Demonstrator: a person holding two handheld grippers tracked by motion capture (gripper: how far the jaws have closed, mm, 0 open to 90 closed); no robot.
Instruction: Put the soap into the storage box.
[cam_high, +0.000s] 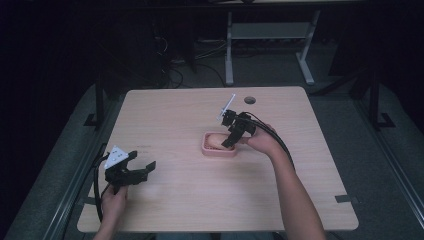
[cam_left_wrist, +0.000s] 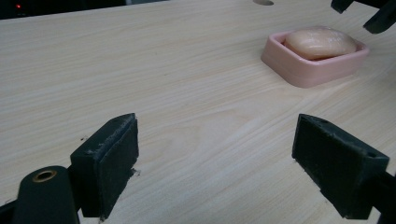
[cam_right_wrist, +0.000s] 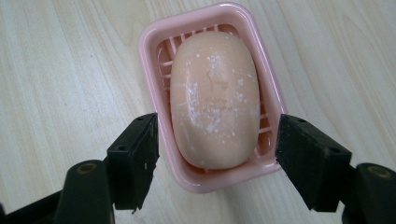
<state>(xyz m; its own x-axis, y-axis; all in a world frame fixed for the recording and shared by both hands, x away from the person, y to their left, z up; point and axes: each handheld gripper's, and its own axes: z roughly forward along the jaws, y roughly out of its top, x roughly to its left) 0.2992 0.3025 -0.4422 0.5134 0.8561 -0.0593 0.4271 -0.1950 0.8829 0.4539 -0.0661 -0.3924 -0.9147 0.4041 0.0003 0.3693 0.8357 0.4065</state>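
Hovering wide open over the soap (cam_right_wrist: 215, 98) lying in its pink dish (cam_right_wrist: 154, 70) at mid-table, the right gripper (cam_right_wrist: 215, 156) looks poised to descend and close, while the left gripper (cam_left_wrist: 217, 163) waits spread and empty.

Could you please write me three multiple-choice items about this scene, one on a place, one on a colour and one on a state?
1. Where does the soap lie?
A. in the dish
B. on the bare table
C. between the left tool's jaws

2. What colour is the dish?
A. blue
B. pink
C. white

3. How do the right tool's jaws stand?
A. shut on the soap
B. shut on nothing
C. open, one on each side of the dish

Answers:
1 A, the soap rests on the dish's slats.
2 B, its rim and walls are pink in the gripper views.
3 C, the right gripper view shows a wide gap, with the dish's near end between the jaws.
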